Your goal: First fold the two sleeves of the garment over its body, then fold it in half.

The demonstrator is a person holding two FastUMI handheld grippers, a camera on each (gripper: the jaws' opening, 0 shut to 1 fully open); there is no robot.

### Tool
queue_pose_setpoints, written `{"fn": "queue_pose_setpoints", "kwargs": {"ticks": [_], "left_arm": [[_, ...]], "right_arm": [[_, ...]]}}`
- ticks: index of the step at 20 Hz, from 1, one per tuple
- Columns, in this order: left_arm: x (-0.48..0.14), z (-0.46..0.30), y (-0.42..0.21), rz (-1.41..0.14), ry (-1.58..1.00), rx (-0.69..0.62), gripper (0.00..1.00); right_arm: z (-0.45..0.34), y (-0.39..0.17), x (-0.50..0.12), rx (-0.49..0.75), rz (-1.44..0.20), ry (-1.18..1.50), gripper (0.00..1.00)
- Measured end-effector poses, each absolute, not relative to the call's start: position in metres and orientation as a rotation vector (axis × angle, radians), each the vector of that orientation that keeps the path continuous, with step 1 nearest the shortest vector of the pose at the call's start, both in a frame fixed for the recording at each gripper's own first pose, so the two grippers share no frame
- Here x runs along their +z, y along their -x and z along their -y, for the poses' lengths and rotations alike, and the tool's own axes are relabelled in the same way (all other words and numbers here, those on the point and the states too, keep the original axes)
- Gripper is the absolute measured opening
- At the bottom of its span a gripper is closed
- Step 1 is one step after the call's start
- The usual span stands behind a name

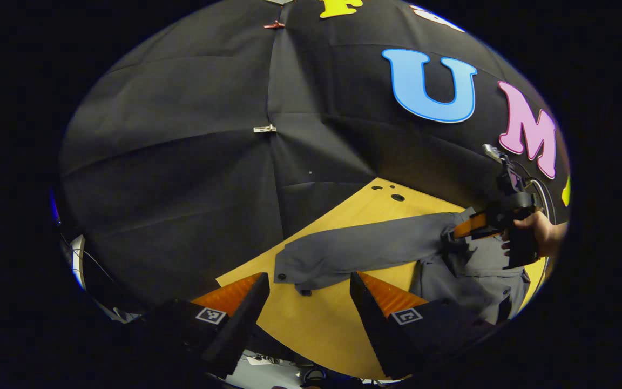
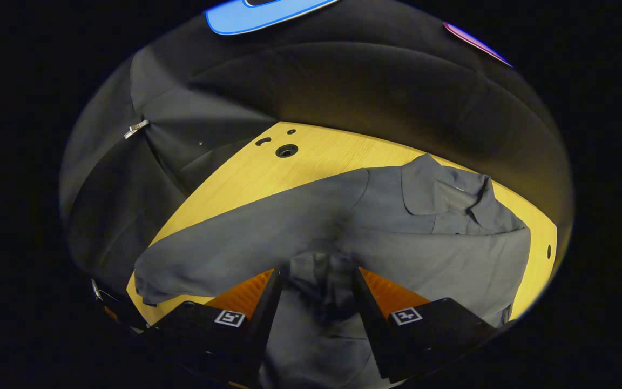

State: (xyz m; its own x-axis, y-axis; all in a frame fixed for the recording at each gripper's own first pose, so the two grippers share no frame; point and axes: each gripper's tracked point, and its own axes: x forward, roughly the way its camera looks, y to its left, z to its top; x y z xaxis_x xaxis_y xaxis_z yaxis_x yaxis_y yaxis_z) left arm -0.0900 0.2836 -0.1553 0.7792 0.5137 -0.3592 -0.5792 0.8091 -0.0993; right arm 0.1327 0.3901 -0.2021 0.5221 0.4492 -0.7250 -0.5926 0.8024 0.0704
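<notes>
Left gripper (image 1: 309,302) fingers spread, empty, above the surface (image 1: 311,324) just short of the sleeve (image 1: 354,251) cuff. Right gripper (image 2: 315,294) fingers pinch a bunched fold of the grey garment (image 2: 397,237), which lies across the surface.

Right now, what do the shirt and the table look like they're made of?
The shirt looks like soft woven cloth, matte grey: it wrinkles and bunches between the right gripper. The table looks like pale wood or wood-look laminate, smooth with fine grain; which one is unclear.
</notes>
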Motion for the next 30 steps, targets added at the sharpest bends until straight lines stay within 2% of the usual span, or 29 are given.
{"fn": "queue_pose_setpoints", "kwargs": {"ticks": [1,2,3,10,16,25,30], "left_arm": [[-0.160,-0.290,0.087,-0.329,0.208,0.600,0.92],[-0.162,-0.297,0.085,-0.332,0.209,0.601,0.95],[-0.166,-0.303,0.082,-0.332,0.214,0.600,0.95],[-0.200,-0.351,0.042,-0.373,0.279,0.580,0.96],[-0.231,-0.371,-0.002,-0.432,0.284,0.542,0.96],[-0.268,-0.377,-0.038,-0.525,0.241,0.524,0.96],[-0.283,-0.372,-0.043,-0.563,0.202,0.521,0.98]], "right_arm": [[-0.388,-0.130,-0.196,0.631,-0.797,0.187,0.84],[-0.383,-0.129,-0.188,0.622,-0.781,0.185,0.95],[-0.378,-0.127,-0.180,0.615,-0.767,0.180,1.00],[-0.295,-0.116,-0.130,0.508,-0.683,0.190,0.99],[-0.188,-0.086,-0.088,0.332,-0.627,0.102,0.99],[-0.067,0.004,-0.057,0.089,-0.591,-0.096,0.99],[-0.011,0.047,-0.068,-0.026,-0.611,-0.124,0.99]]}}
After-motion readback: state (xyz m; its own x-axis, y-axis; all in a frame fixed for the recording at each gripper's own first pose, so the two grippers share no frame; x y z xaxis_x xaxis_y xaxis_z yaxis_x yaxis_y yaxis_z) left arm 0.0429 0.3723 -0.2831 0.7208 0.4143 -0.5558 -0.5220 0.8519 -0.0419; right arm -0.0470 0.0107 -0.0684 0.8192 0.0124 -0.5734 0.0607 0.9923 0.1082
